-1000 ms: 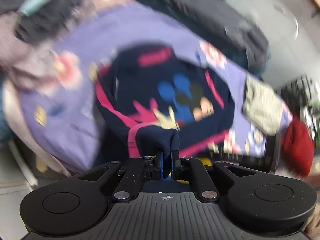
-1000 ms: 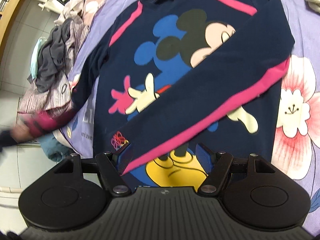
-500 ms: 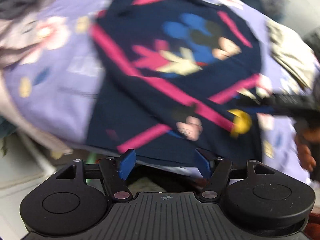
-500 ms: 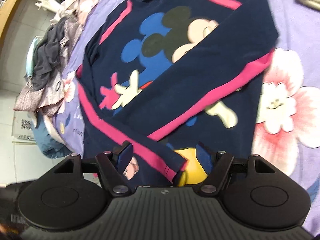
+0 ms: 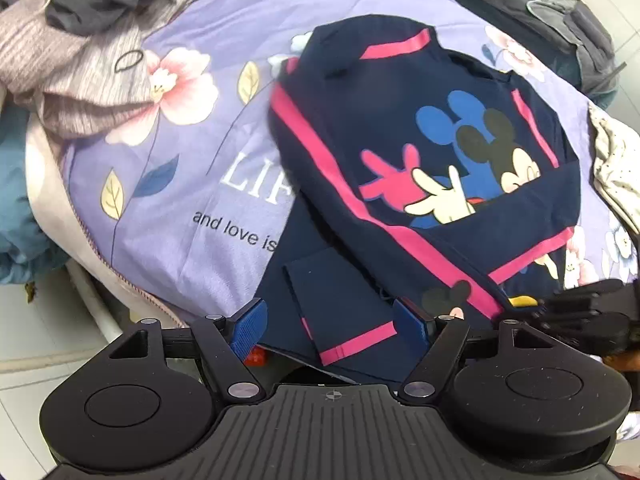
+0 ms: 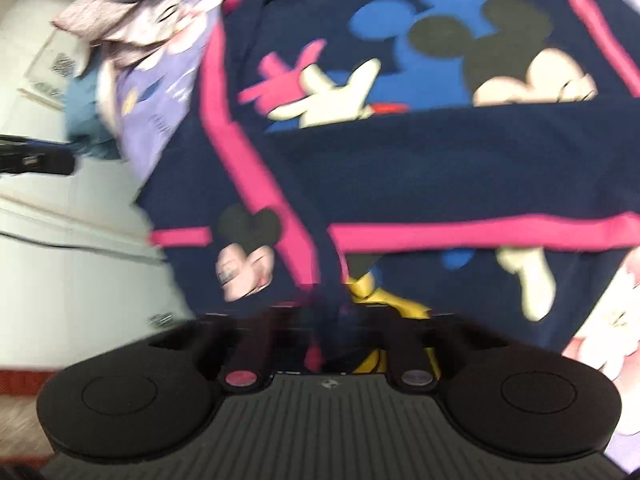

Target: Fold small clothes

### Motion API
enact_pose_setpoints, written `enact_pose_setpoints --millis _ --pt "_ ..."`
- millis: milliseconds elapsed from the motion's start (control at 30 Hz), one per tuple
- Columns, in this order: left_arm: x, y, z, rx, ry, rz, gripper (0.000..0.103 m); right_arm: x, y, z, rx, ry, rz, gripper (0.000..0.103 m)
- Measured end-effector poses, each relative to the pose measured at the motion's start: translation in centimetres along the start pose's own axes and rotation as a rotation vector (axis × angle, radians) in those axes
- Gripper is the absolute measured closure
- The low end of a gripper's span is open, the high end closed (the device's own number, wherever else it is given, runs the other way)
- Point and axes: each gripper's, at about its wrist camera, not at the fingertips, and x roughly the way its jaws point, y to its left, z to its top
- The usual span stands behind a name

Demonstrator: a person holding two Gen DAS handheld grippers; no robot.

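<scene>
A navy sweatshirt [image 5: 404, 128] with pink stripes and a cartoon mouse print lies on a purple floral bedsheet [image 5: 192, 184], both sleeves folded across its front. It fills the right wrist view [image 6: 420, 160]. My left gripper [image 5: 332, 322] is open and empty over the shirt's near hem. My right gripper [image 6: 328, 312] is blurred; its jaws look drawn together over the hem where the two sleeve cuffs meet, and it shows at the right edge of the left wrist view [image 5: 584, 312].
A heap of grey and dark clothes [image 5: 76, 28] lies at the back left of the bed. A cream garment [image 5: 616, 168] lies at the right. The bed's front edge and white floor [image 5: 48, 320] are below left.
My left gripper let go of the sleeve cuff, opened and drew back to the hem. The left sleeve now lies across the shirt. My right gripper moved down onto the hem and its jaws came together.
</scene>
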Motion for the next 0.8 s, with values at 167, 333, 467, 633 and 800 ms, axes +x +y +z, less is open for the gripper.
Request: enact_pose_setpoints --millis 167,333,467,633,800 --pt "0.4 1.1 0.6 -0.042 -0.010 0.018 0.000 -4.1 0.4 2.6 -0.039 -0.046 0.019 0.096" --pt "0.1 1.8 1.6 -0.060 -0.039 0.053 0.000 -17.8 3.5 8.2 -0.165 -0.341 -0.055 0.096" --pt "0.0 2.3 2.0 -0.068 -0.057 0.060 0.000 -27.7 7.3 6.9 -0.328 -0.514 -0.193 0.097" --pt "1.2 2.6 3.0 -0.094 -0.048 0.040 0.000 -20.3 7.3 1.3 -0.377 -0.241 -0.241 0.097" --pt "2.6 2.6 5.8 -0.088 -0.056 0.047 0.000 -4.9 4.9 -6.6 -0.329 0.006 -0.275 0.096"
